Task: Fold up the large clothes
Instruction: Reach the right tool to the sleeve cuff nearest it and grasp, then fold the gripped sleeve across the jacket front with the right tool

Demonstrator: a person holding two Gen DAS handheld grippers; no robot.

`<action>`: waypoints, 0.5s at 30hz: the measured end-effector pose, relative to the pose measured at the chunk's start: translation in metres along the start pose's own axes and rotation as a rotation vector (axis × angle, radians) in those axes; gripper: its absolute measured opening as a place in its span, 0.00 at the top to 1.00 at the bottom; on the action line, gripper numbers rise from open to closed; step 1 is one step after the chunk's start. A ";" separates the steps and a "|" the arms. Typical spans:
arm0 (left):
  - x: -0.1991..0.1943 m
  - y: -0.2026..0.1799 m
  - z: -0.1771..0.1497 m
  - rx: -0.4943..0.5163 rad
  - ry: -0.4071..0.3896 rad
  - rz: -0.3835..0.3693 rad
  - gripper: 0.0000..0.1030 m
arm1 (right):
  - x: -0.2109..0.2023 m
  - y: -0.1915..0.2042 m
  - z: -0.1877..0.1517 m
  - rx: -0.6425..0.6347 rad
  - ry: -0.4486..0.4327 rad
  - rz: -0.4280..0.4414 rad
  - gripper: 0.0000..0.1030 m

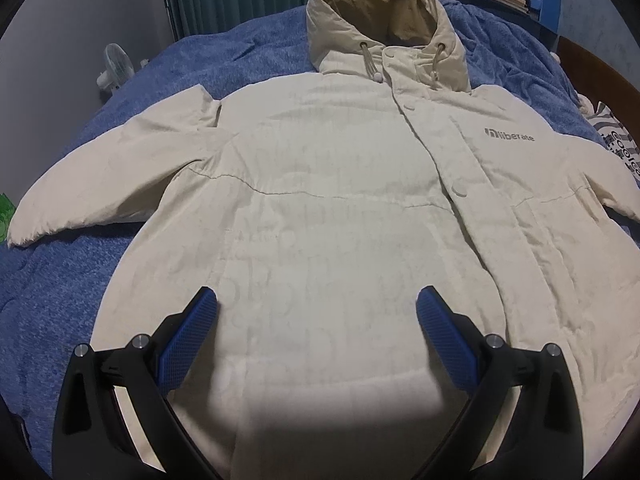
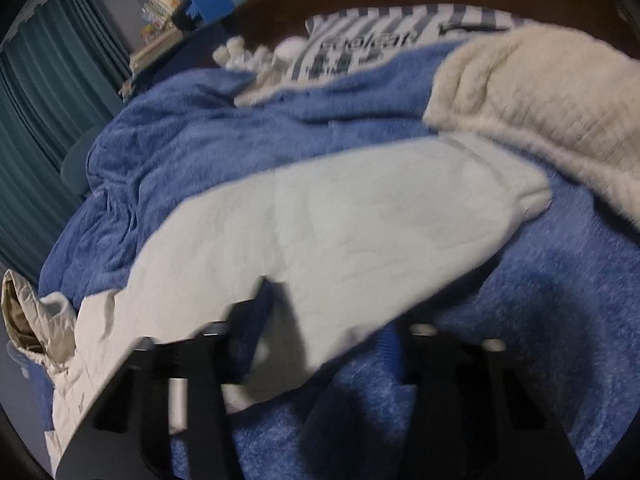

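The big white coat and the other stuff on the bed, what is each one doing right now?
Coat: spread flat, front up, buttoned shut, not folded.
Hood: open, tan lining showing.
Sleeve: stretched out sideways on the blanket.
Blue blanket: rumpled under the coat.
Cream fleece: heaped beside the sleeve cuff.
Left gripper: jaws wide open over the coat's lower front, holding nothing.
Right gripper: blurred at the sleeve; jaws unclear.

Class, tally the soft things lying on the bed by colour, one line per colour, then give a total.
Cream: 2, the hooded jacket and the knitted garment
Blue: 1, the blanket
Striped grey and white: 1, the pillow
Total: 4
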State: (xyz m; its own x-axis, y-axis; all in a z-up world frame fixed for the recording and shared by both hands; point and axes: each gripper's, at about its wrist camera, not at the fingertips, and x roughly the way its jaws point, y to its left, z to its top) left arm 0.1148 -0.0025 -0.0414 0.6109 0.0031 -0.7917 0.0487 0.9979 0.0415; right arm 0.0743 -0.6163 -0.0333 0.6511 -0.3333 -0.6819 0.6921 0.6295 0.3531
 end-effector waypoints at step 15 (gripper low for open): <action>-0.006 -0.002 -0.003 0.015 -0.018 0.009 0.07 | -0.123 0.126 -0.006 -0.283 -0.268 0.246 0.92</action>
State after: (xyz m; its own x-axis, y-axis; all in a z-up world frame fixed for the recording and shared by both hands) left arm 0.1086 -0.0047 -0.0392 0.6256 0.0112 -0.7800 0.0549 0.9968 0.0583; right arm 0.0794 -0.4923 0.0912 0.8687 -0.2963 -0.3968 0.4190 0.8669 0.2699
